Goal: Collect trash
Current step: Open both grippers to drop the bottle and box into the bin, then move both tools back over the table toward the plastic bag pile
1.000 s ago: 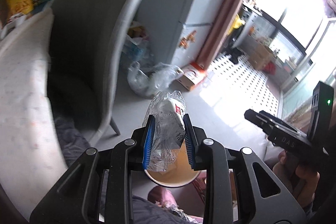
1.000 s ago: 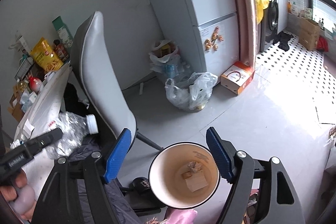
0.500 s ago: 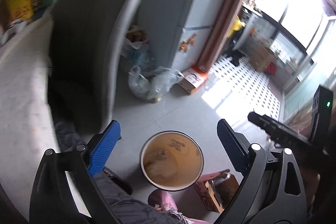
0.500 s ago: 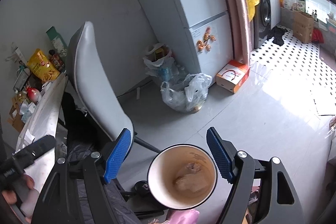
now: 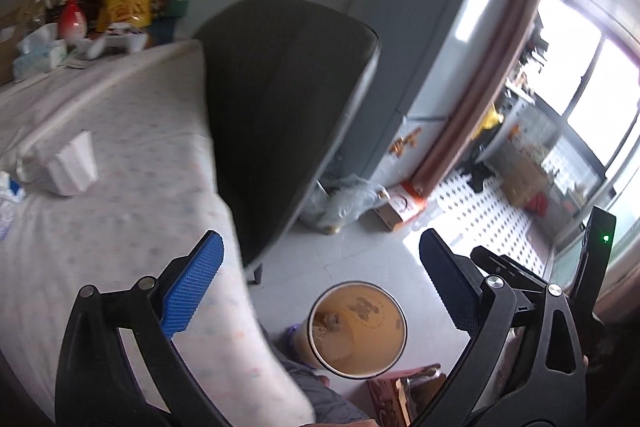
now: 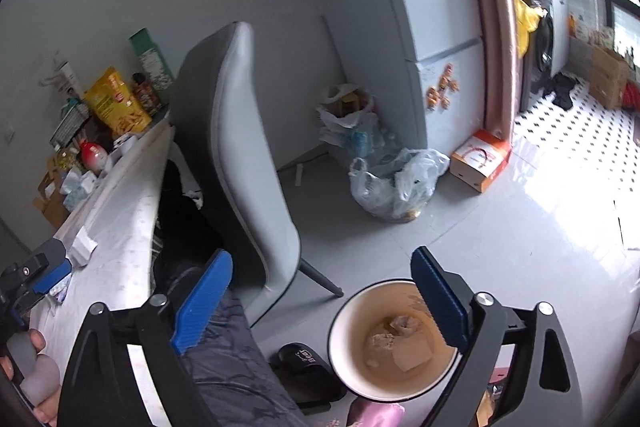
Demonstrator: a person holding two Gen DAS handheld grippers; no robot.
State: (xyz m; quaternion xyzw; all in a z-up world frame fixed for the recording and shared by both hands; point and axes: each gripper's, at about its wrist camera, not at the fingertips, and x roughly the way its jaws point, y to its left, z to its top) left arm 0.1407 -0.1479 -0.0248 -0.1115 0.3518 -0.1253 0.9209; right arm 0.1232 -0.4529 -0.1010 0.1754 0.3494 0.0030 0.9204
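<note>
Emptied of the bottle, left tongs (image 5: 320, 283) and right tongs (image 6: 322, 297) tilt downward, both opening wide.

Open floor beyond the bin; chair and table crowd the left

The grey chair (image 6: 248, 163) stands against the table (image 5: 100, 227) edge; right of it bare floor (image 6: 500, 235) lies open toward the plastic bag (image 6: 396, 183); the round bin (image 6: 394, 339) sits below.
</note>
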